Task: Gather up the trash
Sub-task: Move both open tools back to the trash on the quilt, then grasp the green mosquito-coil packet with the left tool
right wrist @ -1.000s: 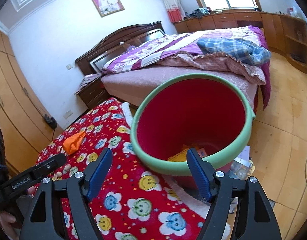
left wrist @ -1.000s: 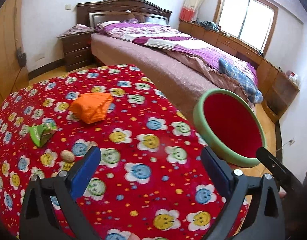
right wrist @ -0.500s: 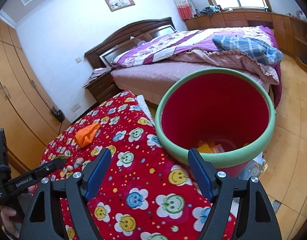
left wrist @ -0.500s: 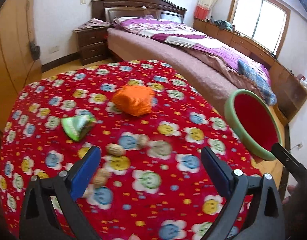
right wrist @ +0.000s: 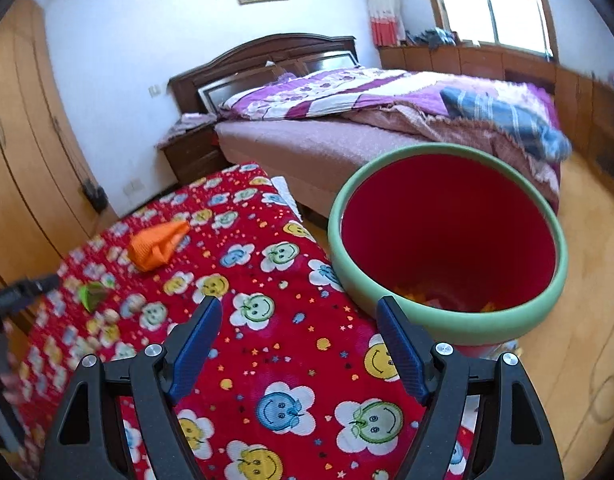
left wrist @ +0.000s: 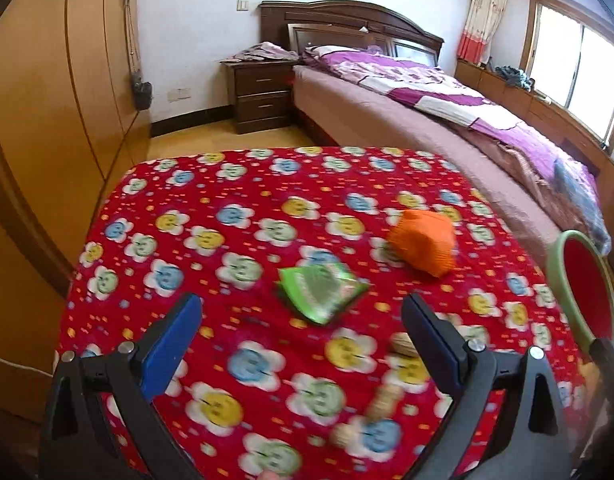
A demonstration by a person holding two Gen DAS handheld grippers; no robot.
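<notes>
Left gripper (left wrist: 303,320) fingers wide apart, empty, green wrapper (left wrist: 321,286) just ahead between them; right gripper (right wrist: 299,326) fingers likewise spread, empty, red bin (right wrist: 447,322) beyond its right finger.

The right gripper (right wrist: 299,324) hangs wide-jawed and empty over a red flower-print cloth (right wrist: 283,360), beside a green-rimmed red plastic bin (right wrist: 447,320); an orange crumpled bag (right wrist: 155,244) lies farther off.

Orange crumpled wrapper (left wrist: 423,243) lay on the desk (left wrist: 235,184) with the red flower cloth, toward the side nearest the bin. Green foil packet (left wrist: 321,290) lay flat just beside it, further from the bin. Peanut shells (left wrist: 387,398), blurred, lay scattered near the packet. Red bin with green rim (right wrist: 447,322) stood upright against the desk edge, some scraps at its bottom.
</notes>
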